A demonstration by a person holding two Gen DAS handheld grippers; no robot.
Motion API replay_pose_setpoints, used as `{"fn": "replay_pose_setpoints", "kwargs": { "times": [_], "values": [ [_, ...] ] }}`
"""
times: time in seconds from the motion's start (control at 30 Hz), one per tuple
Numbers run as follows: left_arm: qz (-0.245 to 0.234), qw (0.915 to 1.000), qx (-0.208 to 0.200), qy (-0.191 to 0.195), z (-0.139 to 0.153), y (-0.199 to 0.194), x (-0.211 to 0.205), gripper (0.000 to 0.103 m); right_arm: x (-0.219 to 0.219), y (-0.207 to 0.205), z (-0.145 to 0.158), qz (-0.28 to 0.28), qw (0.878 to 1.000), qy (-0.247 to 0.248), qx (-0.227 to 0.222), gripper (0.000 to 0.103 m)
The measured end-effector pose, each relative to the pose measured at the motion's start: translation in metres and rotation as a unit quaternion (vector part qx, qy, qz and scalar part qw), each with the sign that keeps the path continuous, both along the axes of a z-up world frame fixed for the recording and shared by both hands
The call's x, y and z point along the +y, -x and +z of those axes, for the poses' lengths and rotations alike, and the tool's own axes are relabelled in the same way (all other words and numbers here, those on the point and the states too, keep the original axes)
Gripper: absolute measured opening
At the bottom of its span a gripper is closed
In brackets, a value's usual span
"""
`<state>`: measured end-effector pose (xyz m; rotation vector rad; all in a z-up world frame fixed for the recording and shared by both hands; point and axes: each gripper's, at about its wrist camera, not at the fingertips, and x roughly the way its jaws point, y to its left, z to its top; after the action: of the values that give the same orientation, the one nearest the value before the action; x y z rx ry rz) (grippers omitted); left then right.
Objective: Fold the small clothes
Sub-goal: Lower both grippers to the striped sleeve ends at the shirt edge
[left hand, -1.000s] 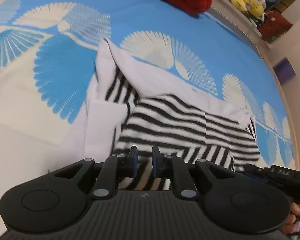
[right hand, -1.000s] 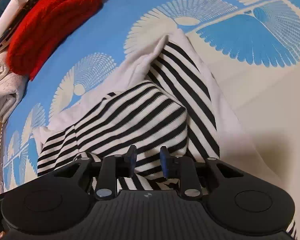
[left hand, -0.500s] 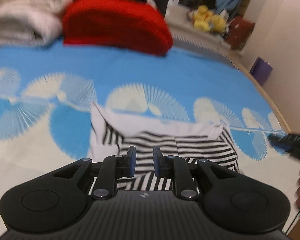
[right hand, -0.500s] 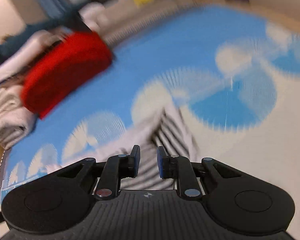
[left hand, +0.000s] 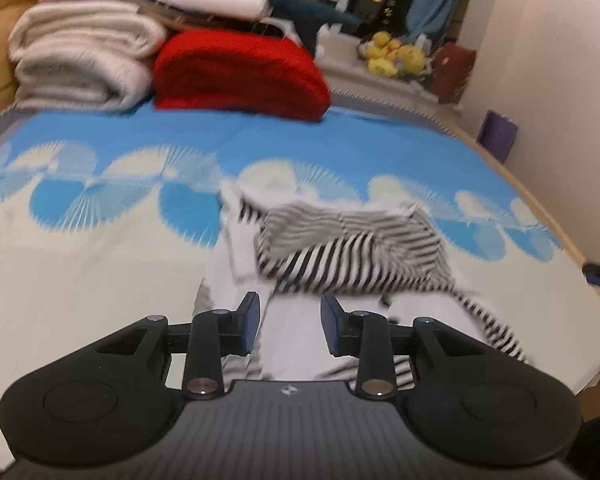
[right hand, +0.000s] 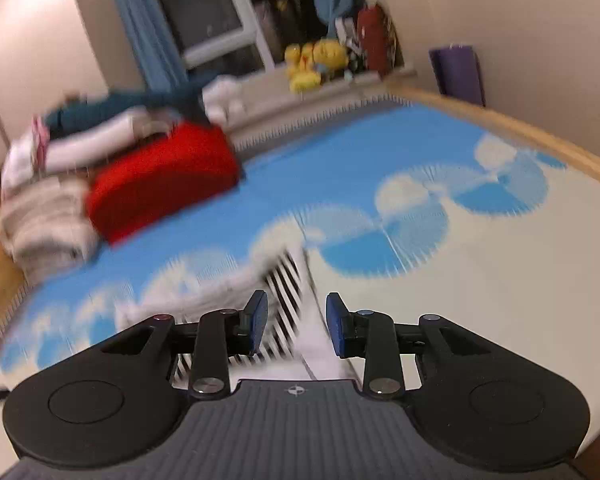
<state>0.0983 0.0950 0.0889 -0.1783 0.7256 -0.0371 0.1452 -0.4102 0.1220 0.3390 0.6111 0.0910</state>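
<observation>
Left claw [left hand: 288, 326], fingers spread with nothing between them, is held above the near white portion of a black-and-white striped garment [left hand: 352, 252] lying crumpled on the bed [left hand: 80, 264], whose cover bears blue and cream fan motifs. Right claw [right hand: 296, 326], likewise spread and empty, sits over the garment's striped edge; this view is motion-blurred. At the far end of the bed, a folded red blanket [left hand: 240, 74] rests beside stacked cream blankets [left hand: 80, 64]. Yellow plush toys [left hand: 392, 54] sit beyond the bed.
</observation>
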Motion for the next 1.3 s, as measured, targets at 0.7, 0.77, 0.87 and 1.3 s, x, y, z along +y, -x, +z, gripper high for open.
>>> {"fn": "replay_pose_setpoints", "kwargs": {
  "times": [0.7, 0.77, 0.87, 1.3],
  "values": [
    [0.109, 0.9585, 0.239, 0.112, -0.106, -0.004, 0.028, 0.070, 0.026, -0.001, -0.123, 0.007, 0.971, 0.009, 0.241, 0.047],
    [0.118, 0.9551, 0.253, 0.098, -0.112, -0.006, 0.028, 0.070, 0.029, -0.002, -0.131, 0.009, 0.967, 0.013, 0.254, 0.049],
    [0.138, 0.9483, 0.274, 0.081, -0.120, -0.008, 0.029, 0.070, 0.031, -0.003, -0.140, 0.007, 0.960, 0.027, 0.280, 0.049],
    [0.153, 0.9363, 0.304, 0.085, -0.137, -0.010, 0.033, 0.069, 0.021, -0.004, -0.158, -0.014, 0.947, 0.031, 0.319, 0.053]
  ]
}}
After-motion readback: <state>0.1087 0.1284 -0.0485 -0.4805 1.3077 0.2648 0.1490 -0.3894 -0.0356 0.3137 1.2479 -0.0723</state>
